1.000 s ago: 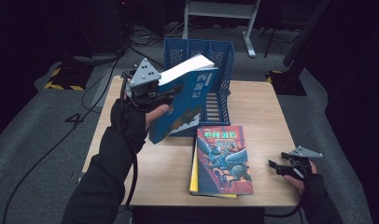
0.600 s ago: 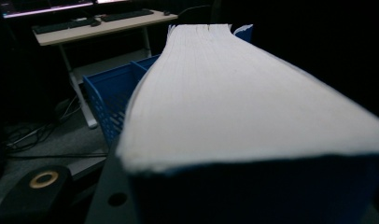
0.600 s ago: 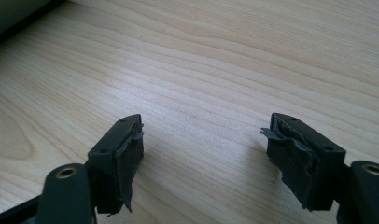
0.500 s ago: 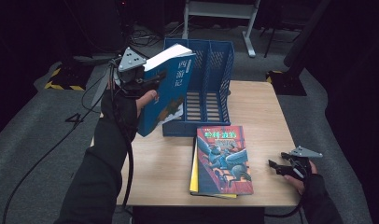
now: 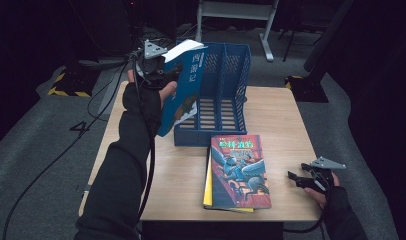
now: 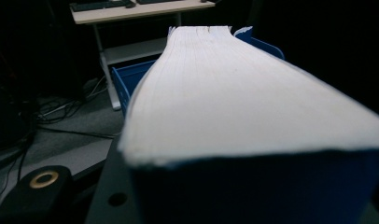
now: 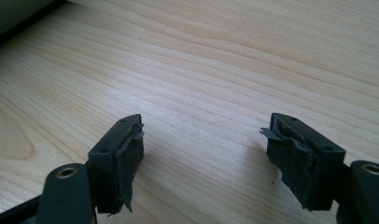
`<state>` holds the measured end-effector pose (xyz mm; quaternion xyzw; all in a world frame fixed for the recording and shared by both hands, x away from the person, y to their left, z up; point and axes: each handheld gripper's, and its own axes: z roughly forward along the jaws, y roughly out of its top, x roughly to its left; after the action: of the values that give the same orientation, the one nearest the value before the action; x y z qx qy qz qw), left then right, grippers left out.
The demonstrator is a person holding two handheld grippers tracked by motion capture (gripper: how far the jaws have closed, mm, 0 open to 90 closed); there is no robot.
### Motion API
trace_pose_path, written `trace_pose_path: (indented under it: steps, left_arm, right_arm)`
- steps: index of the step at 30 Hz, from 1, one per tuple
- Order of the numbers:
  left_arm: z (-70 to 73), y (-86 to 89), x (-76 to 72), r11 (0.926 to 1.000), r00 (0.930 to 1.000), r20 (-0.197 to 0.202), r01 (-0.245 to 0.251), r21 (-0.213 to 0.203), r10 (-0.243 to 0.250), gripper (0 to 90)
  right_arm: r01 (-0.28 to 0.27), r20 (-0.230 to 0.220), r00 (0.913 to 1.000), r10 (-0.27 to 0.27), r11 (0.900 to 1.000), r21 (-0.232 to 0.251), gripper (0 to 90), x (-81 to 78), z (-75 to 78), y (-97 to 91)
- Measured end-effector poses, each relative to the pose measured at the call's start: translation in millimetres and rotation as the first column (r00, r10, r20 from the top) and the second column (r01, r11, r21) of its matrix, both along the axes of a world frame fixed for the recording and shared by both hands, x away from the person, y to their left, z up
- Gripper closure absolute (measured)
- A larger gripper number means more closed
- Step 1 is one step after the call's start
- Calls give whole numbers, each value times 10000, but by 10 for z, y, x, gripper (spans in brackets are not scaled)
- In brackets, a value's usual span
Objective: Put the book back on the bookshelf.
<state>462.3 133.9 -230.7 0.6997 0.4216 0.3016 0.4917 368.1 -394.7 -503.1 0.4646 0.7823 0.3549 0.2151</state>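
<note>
My left gripper (image 5: 163,75) is shut on a thick blue book (image 5: 183,90), held upright with its white page edge on top, at the left compartment of the blue file rack (image 5: 226,100). In the left gripper view the book's pale page block (image 6: 234,93) runs away from the jaws toward the rack (image 6: 127,79). A second book with a colourful cover (image 5: 238,170) lies flat on the wooden table (image 5: 286,115), stacked on a yellow one. My right gripper (image 5: 295,179) rests open near the table's right front corner, nothing between its fingers (image 7: 127,154).
The rack stands at the back middle of the table. Bare wood (image 7: 215,70) lies ahead of the right gripper. Cables (image 5: 91,100) trail over the grey floor at left. A white desk frame (image 5: 236,10) stands behind the table.
The left hand has carried the blue book up and toward the back, turning it from tilted to upright at the rack. The right gripper has stayed still.
</note>
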Motion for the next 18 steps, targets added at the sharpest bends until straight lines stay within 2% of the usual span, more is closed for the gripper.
trace_pose_path:
  steps: [9,14,18]
  left_arm:
    - [-9,-79,207,9962,9968,-159,-795,-345,790,609]
    - [10,-93,220,9961,9962,-118,-870,-169,868,609]
    - [3,-62,208,9945,9947,-152,-1020,-237,1017,609]
  right_arm:
    - [-59,15,10000,59,10000,-56,285,-5,0,9]
    - [-103,23,9999,103,9999,-76,285,-8,0,10]
    - [-110,-1,9999,110,9999,-66,285,-4,-1,12]
